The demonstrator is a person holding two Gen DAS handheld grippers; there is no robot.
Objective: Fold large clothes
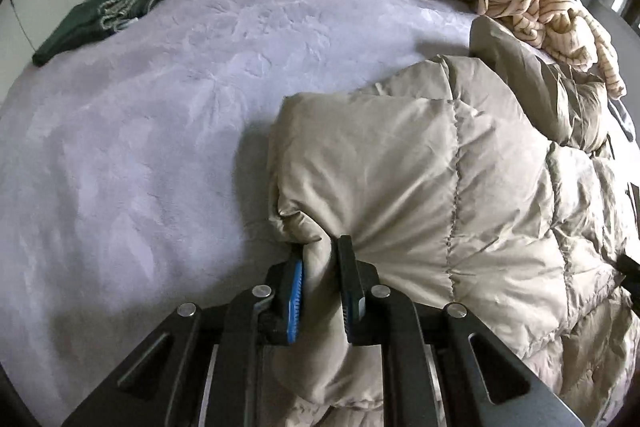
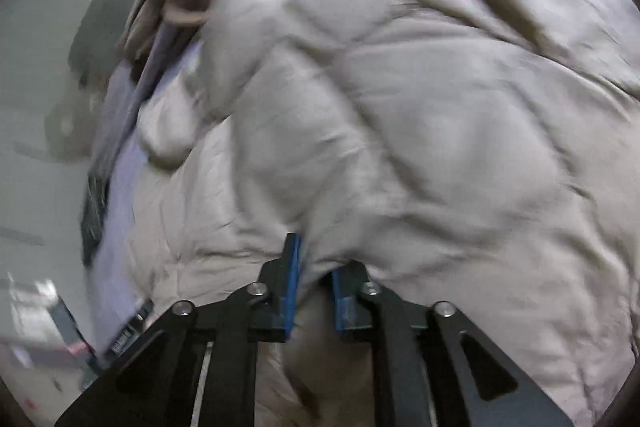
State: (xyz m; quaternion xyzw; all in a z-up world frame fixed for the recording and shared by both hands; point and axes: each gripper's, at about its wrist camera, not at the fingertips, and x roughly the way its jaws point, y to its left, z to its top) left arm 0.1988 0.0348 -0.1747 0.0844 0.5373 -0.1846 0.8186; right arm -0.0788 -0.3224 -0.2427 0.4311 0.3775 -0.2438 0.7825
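Soft, even daylight fills the left wrist view, which is sharp; the puffy beige jacket (image 1: 420,167) casts a faint shadow on the lilac bedspread (image 1: 140,147) just left of it. The right wrist view is smeared by motion blur, the jacket (image 2: 400,107) streaked. Both views bend strongly near their dark round rims.

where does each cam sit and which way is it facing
Left wrist: on the left claw, looking steeply down along its fingers at the puffer coat on the bed; both fingers show, shut on a coat edge.
Right wrist: on the right claw, looking down at the coat, blurred; both fingers show, pinching coat fabric.
Shared: the coat, the lilac bed cover, and the striped garment at the far edge.
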